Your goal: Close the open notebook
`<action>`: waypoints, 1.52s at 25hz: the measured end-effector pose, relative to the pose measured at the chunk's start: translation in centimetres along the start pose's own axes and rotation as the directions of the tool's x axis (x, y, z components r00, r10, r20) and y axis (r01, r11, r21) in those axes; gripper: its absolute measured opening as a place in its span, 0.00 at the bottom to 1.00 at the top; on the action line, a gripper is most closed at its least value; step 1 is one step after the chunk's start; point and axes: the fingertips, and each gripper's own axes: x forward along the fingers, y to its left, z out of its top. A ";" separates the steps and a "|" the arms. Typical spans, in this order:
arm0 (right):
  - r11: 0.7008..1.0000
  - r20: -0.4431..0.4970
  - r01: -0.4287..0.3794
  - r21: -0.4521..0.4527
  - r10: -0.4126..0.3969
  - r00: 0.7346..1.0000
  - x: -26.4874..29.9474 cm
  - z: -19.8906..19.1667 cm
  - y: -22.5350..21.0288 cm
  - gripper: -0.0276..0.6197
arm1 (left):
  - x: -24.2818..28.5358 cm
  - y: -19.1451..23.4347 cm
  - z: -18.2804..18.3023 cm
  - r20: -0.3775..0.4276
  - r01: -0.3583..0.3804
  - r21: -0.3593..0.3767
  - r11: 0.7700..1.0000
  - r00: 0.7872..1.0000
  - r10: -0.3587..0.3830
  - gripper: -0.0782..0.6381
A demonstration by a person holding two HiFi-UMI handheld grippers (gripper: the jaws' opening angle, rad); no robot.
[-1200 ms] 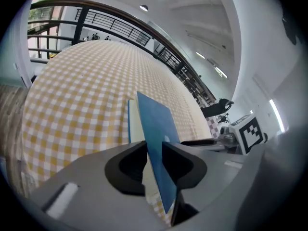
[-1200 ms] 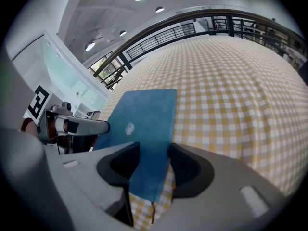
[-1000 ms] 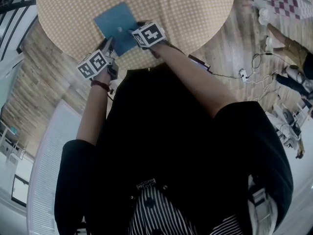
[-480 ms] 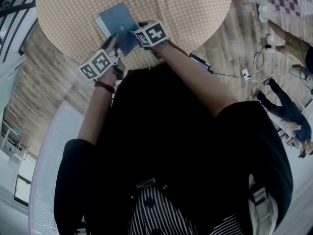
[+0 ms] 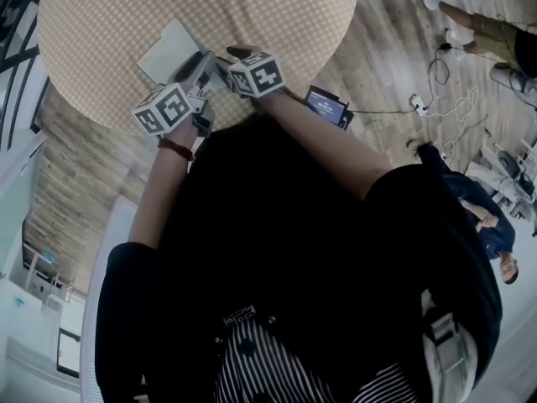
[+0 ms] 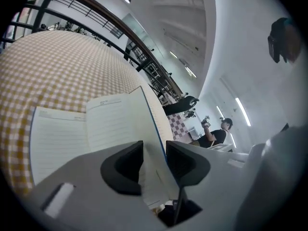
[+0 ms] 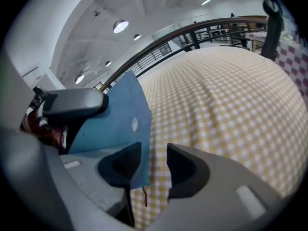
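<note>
The notebook (image 5: pixel 164 50) lies open near the front edge of the round checked table (image 5: pixel 277 11), its white lined pages (image 6: pixel 72 129) facing up. Its blue cover (image 7: pixel 118 117) stands raised at the right side. My left gripper (image 5: pixel 201 67) reaches in beside it. Its jaws are opening, and the upright leaf with the blue edge (image 6: pixel 149 124) runs between them (image 6: pixel 153 150). My right gripper (image 5: pixel 221 64) is close by, its jaws closing. The cover's lower edge sits between them (image 7: pixel 154 154), near the left jaw, with a gap to the right one.
A dark device with a lit screen (image 5: pixel 327 106) lies on the wooden floor right of the table, with cables (image 5: pixel 432 91) beyond it. People (image 5: pixel 482 217) are at the far right. A black railing (image 6: pixel 101 23) runs behind the table.
The notebook lay shut with its blue cover up; the cover has been lifted and white pages now show. Both grippers have moved closer together at the notebook's near corner.
</note>
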 end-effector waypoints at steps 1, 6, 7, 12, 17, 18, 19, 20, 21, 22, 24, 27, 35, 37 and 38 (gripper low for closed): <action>1.000 0.016 -0.012 0.028 0.011 1.000 -0.6 0.2 -0.9 0.31 | 1.1 -0.7 0.0 -0.012 0.013 0.005 1.000 1.000 -0.013 0.34; 0.974 0.053 -0.010 0.228 -0.002 0.999 -2.6 0.6 -6.0 0.31 | 5.3 -2.1 -1.3 -0.075 0.080 0.013 0.997 0.994 -0.079 0.34; 0.962 0.062 0.000 0.272 -0.017 0.998 -3.0 0.7 -7.3 0.31 | 6.2 -2.0 -1.5 -0.091 0.093 0.004 0.996 0.992 -0.092 0.34; 0.869 0.144 -0.139 0.475 0.079 0.986 -4.1 0.6 -10.5 0.31 | 7.4 -2.1 -1.7 -0.081 0.136 -0.103 0.985 0.986 -0.145 0.24; 0.635 0.327 -0.402 0.660 0.239 0.914 -3.7 1.4 -10.5 0.31 | 7.9 1.7 -4.7 -0.168 0.022 -0.082 0.996 0.985 -0.035 0.12; 0.599 0.349 -0.438 0.670 0.266 0.899 -3.5 1.4 -10.2 0.31 | 7.6 1.9 -4.6 -0.150 0.029 -0.115 0.993 0.988 -0.047 0.11; 0.572 0.368 -0.470 0.673 0.292 0.883 -3.5 1.5 -9.8 0.31 | 7.2 1.8 -4.4 -0.135 0.041 -0.135 0.990 0.989 -0.059 0.11; 0.545 0.389 -0.503 0.671 0.319 0.865 -3.6 1.7 -9.4 0.31 | 6.7 1.7 -4.3 -0.127 0.052 -0.139 0.989 0.989 -0.070 0.11; 0.523 0.409 -0.535 0.664 0.345 0.845 -3.8 2.0 -9.0 0.31 | 6.1 1.7 -4.2 -0.124 0.060 -0.135 0.989 0.989 -0.077 0.11; 0.510 0.425 -0.564 0.650 0.371 0.826 -4.1 2.4 -8.5 0.31 | 5.5 1.8 -4.1 -0.118 0.065 -0.133 0.989 0.990 -0.081 0.11; 0.510 0.436 -0.617 0.599 0.439 0.786 -4.8 3.3 -7.1 0.31 | 4.5 2.0 -3.6 -0.081 0.075 -0.156 0.985 0.993 -0.088 0.11; 0.517 0.415 -0.688 0.509 0.553 0.723 -6.0 4.0 -3.7 0.31 | 2.3 2.2 -2.6 0.003 0.093 -0.198 0.976 0.996 -0.094 0.11; 0.525 0.243 -0.738 0.423 0.719 0.651 -5.6 2.4 8.2 0.31 | -4.4 2.6 -1.8 0.193 0.275 -0.344 0.898 0.957 -0.219 0.10; 0.566 0.187 -0.708 0.422 0.710 0.679 -5.4 0.9 10.2 0.31 | -5.9 2.8 -2.4 0.203 0.282 -0.307 0.909 0.953 -0.227 0.10; 0.594 0.170 -0.688 0.417 0.692 0.701 -5.2 0.3 11.2 0.31 | -6.9 2.7 -2.7 0.212 0.286 -0.307 0.908 0.950 -0.227 0.10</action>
